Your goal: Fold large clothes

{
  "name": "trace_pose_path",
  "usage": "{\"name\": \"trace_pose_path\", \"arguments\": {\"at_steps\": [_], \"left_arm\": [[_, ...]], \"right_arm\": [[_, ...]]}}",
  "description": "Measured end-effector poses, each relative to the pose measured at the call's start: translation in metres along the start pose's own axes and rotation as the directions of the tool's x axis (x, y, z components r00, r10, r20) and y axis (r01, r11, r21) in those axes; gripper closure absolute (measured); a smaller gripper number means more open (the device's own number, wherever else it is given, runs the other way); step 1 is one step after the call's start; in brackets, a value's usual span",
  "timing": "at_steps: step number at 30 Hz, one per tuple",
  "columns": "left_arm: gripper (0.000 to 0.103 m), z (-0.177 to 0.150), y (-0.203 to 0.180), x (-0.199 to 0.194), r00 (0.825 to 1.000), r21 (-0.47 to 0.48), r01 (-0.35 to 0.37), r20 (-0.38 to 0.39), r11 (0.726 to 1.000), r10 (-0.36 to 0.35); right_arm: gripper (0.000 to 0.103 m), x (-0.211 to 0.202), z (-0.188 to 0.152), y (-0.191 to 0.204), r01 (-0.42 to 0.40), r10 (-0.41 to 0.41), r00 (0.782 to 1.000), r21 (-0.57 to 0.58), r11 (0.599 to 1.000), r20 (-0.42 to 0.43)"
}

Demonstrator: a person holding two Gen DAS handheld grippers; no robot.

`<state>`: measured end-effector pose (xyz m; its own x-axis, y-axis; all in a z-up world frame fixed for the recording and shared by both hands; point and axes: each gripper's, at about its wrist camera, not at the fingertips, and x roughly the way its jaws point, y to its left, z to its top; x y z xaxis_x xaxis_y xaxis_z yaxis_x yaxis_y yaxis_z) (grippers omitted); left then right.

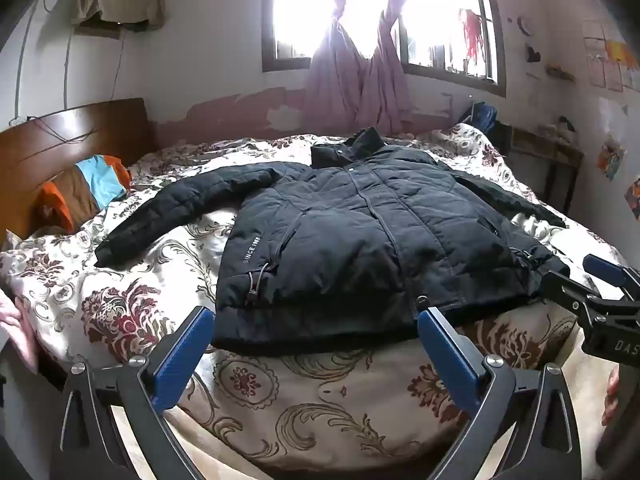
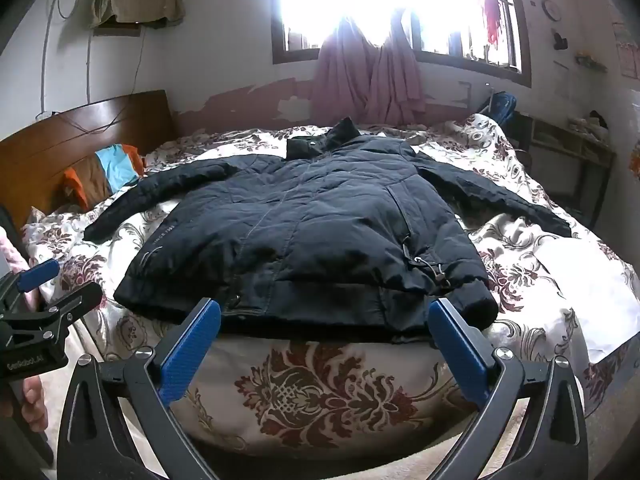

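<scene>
A dark navy padded jacket (image 1: 360, 232) lies flat, front up, on the bed, sleeves spread to both sides and collar toward the window; it also shows in the right wrist view (image 2: 312, 232). My left gripper (image 1: 316, 320) is open and empty, its blue pads wide apart just before the jacket's hem. My right gripper (image 2: 324, 312) is open and empty, also at the hem. Each gripper shows in the other's view: the right one at the right edge (image 1: 600, 284), the left one at the left edge (image 2: 36, 288).
The bed has a floral cream-and-maroon cover (image 1: 320, 400) and a wooden headboard (image 1: 60, 140) at left with coloured pillows (image 1: 88, 188). A window with pink curtains (image 1: 360, 80) is behind. A small table (image 2: 572, 152) stands at the far right.
</scene>
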<state>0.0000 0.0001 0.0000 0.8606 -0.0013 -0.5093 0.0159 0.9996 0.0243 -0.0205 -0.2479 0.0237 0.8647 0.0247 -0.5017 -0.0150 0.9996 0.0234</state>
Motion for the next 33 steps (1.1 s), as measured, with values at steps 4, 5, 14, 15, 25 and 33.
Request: {"name": "trace_pose_path", "arguments": {"at_steps": [4, 5, 14, 15, 25, 33], "left_arm": [[0.000, 0.0000, -0.0002, 0.0002, 1.000, 0.007, -0.001, -0.003, 1.000, 0.001], [0.000, 0.0000, -0.0002, 0.0001, 1.000, 0.006, -0.002, -0.002, 1.000, 0.003], [0.000, -0.0001, -0.0003, 0.0002, 1.000, -0.002, 0.008, -0.004, 1.000, -0.008], [0.000, -0.0001, 0.0000, 0.0001, 1.000, -0.003, 0.008, -0.003, 1.000, -0.008], [0.000, 0.0000, 0.0005, 0.0001, 1.000, -0.007, 0.009, -0.005, 1.000, -0.009], [0.000, 0.0003, 0.0010, -0.0005, 1.000, -0.006, 0.009, -0.004, 1.000, -0.009]], "right_arm": [[0.001, -0.0004, 0.0001, -0.0003, -0.002, 0.002, 1.000, 0.004, 1.000, -0.001], [0.001, -0.0005, 0.0000, -0.0008, -0.004, 0.004, 1.000, 0.007, 1.000, 0.000], [0.001, -0.0002, 0.0000, -0.0008, -0.005, 0.005, 1.000, 0.009, 1.000, -0.002], [0.001, -0.0002, -0.0001, -0.0007, -0.005, 0.005, 1.000, 0.010, 1.000, -0.001], [0.001, 0.0010, -0.0004, -0.0012, -0.005, 0.005, 1.000, 0.010, 1.000, -0.006], [0.001, 0.0011, -0.0005, -0.0018, -0.006, 0.006, 1.000, 0.011, 1.000, -0.007]]}}
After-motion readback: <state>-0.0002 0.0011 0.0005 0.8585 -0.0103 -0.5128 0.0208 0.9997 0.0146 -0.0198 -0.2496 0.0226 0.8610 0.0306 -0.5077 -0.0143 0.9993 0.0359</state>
